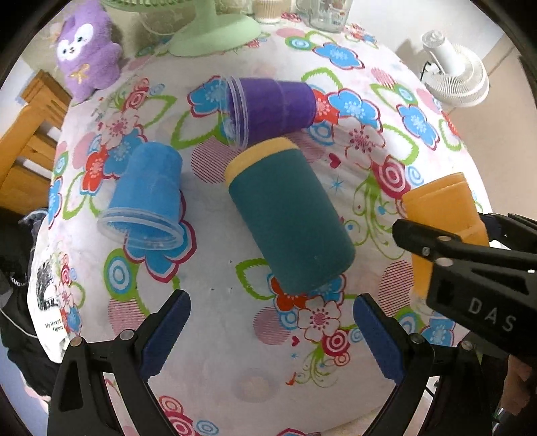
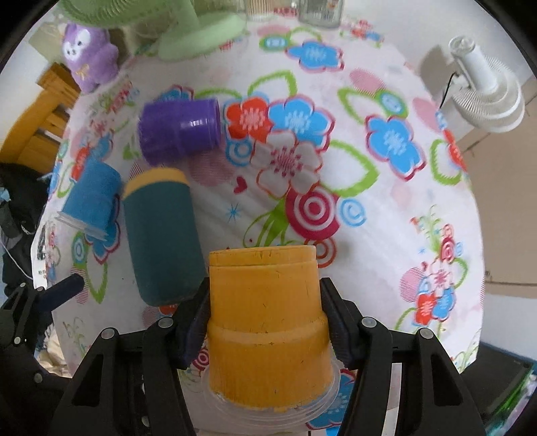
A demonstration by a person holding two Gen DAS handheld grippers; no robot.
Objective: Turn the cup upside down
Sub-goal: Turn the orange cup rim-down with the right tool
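Observation:
My right gripper (image 2: 265,322) is shut on an orange cup (image 2: 268,322), held upside down with its clear rim low over the floral tablecloth (image 2: 386,218). The cup (image 1: 443,214) and that gripper (image 1: 433,241) also show at the right of the left wrist view. My left gripper (image 1: 272,322) is open and empty, just in front of a teal cup with a yellow band (image 1: 288,218) lying on its side. A purple cup (image 1: 272,107) lies on its side behind it. A blue cup (image 1: 147,194) stands upside down, tilted, at the left.
A purple plush toy (image 1: 87,47) and a green fan base (image 1: 214,33) stand at the table's back left. Glass jars (image 1: 329,13) stand at the back. A white fan (image 1: 456,73) is beyond the right edge. A wooden chair (image 1: 30,144) is at the left.

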